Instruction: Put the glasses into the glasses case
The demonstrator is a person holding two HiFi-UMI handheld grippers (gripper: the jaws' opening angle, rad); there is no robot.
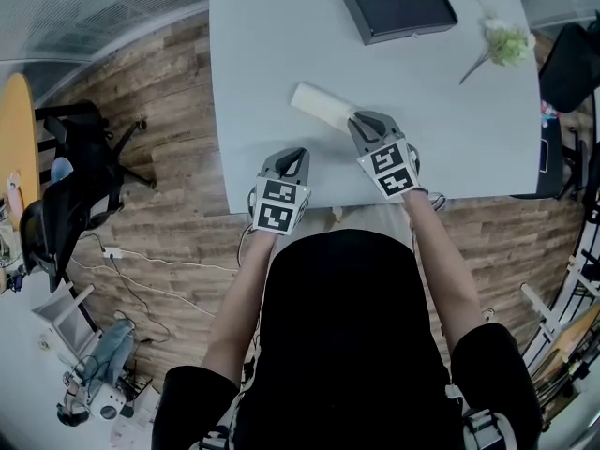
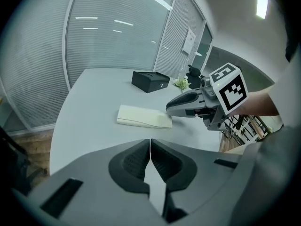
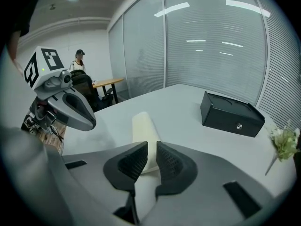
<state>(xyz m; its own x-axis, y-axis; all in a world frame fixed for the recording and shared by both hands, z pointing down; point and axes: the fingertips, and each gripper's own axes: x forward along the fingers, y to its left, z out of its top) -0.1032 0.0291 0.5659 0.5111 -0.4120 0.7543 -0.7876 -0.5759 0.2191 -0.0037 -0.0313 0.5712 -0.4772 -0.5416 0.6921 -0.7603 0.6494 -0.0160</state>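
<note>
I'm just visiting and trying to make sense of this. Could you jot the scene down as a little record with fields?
Surface: light grey table
Case: cream case, lying flat
Right hand: right gripper closed on the cream case's near end
Left hand: left gripper shut, nothing in it
Further back: black box, flower sprig
Glasses: none in view

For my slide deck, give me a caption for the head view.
Right gripper at one end of a cream case on a grey table, left gripper beside it.
</note>
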